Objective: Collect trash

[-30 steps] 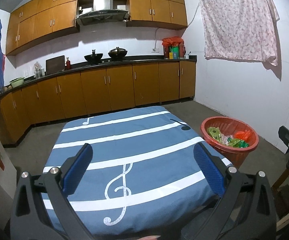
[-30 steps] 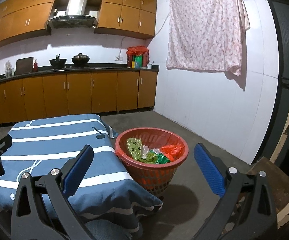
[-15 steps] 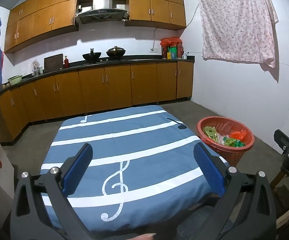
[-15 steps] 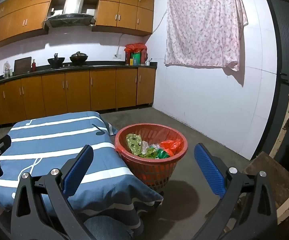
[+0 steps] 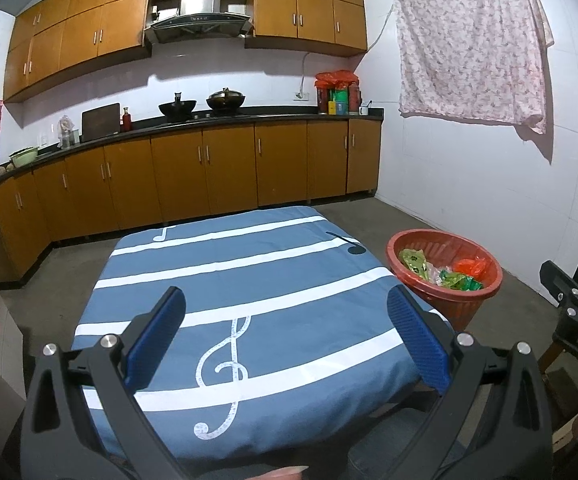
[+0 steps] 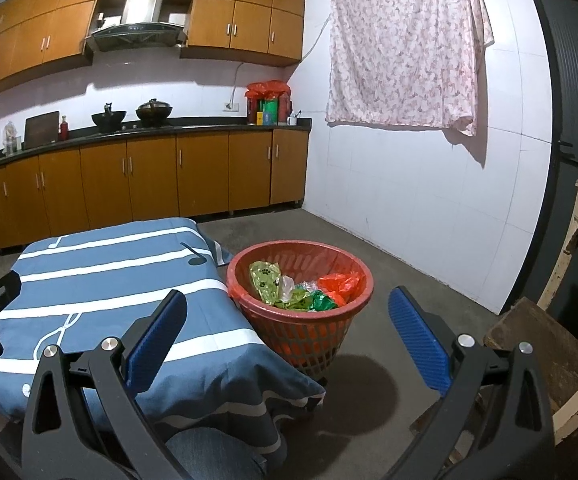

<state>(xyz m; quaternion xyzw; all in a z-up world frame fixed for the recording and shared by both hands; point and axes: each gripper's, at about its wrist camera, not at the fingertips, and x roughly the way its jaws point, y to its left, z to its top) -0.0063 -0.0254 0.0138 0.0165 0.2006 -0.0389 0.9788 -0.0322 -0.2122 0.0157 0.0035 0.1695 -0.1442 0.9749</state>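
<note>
You are working under dim, cool indoor light from overhead. The hanging cloth (image 6: 403,44) throws a sharp shadow down-right on the white wall (image 6: 417,200). Both fisheye views bow the cabinets (image 5: 193,20) and go black at the corners; focus is crisp.

I log: red basket (image 6: 300,322) upright on floor, just beside right edge of blue striped table cloth (image 6: 101,280) | holds trash (image 6: 297,290): green wrappers, clear plastic, orange bag | heaped at bottom, below rim.
</note>
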